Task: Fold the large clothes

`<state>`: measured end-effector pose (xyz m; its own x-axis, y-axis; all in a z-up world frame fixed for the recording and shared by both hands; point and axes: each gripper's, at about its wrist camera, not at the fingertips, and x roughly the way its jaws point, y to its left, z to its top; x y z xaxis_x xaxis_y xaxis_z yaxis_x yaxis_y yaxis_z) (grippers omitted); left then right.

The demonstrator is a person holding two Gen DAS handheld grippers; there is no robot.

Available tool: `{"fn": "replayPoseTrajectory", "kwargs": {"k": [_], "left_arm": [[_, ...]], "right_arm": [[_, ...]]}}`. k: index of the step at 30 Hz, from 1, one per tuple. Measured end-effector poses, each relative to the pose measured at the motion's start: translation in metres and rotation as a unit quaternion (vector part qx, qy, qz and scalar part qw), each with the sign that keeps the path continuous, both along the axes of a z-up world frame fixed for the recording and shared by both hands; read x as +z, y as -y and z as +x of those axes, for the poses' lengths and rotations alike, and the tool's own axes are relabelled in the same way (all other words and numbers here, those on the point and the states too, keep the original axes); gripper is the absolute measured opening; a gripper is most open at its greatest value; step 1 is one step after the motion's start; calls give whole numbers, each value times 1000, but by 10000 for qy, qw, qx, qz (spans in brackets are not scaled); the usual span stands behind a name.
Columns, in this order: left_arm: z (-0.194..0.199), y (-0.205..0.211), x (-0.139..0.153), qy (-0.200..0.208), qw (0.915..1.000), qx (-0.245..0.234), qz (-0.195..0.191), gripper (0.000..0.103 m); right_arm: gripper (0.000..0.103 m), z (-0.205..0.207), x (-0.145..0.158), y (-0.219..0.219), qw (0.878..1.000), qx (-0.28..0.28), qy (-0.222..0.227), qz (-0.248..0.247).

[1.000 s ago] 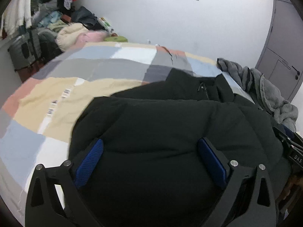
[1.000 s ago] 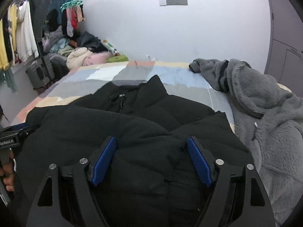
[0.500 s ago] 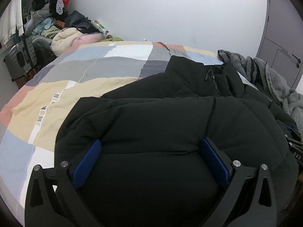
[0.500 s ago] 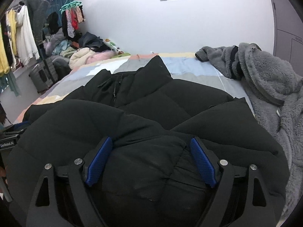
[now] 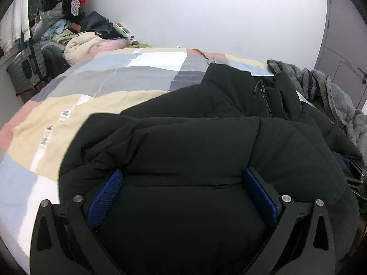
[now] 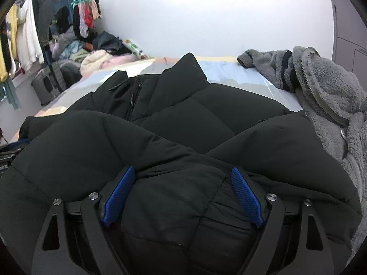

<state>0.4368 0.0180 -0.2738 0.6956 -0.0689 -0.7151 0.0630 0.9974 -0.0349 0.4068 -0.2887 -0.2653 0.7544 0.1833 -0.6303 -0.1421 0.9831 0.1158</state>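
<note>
A puffy black jacket (image 5: 195, 142) lies on the patchwork bed cover (image 5: 103, 84), its lower part doubled over toward the collar and zip (image 6: 135, 91). My left gripper (image 5: 182, 171) stands wide over the jacket's near left side, and thick fabric fills the gap against both blue pads (image 5: 107, 197). My right gripper (image 6: 182, 169) is on the near right side of the black jacket (image 6: 206, 105), jaws wide, with a bunched fold bulging between its pads (image 6: 247, 197). The jacket's near hem is hidden under both grippers.
A grey fleece jacket (image 6: 328, 87) is heaped on the bed just right of the black one. Piled clothes, a suitcase (image 5: 25, 71) and hanging garments (image 6: 25, 36) line the far left wall. A grey door (image 5: 344, 45) is at the right.
Both grippers sank toward the bed with the jacket's fold, which now sits lower and flatter. The right gripper's pads have spread slightly wider. The left pads kept their width.
</note>
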Motion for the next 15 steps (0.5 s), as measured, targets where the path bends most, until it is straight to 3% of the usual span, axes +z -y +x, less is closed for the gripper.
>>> {"fn": "replayPoseTrajectory", "kwargs": {"k": [5,15], "left_arm": [[-16,-7,30,-127,9999,58,24,103],[-101,-22,133,313,9993,108,-183,103]], "right_arm": [[84,-16,40,2,9999,19,-135,24],[85,-109,166,-5,9974,70,707,91]]}}
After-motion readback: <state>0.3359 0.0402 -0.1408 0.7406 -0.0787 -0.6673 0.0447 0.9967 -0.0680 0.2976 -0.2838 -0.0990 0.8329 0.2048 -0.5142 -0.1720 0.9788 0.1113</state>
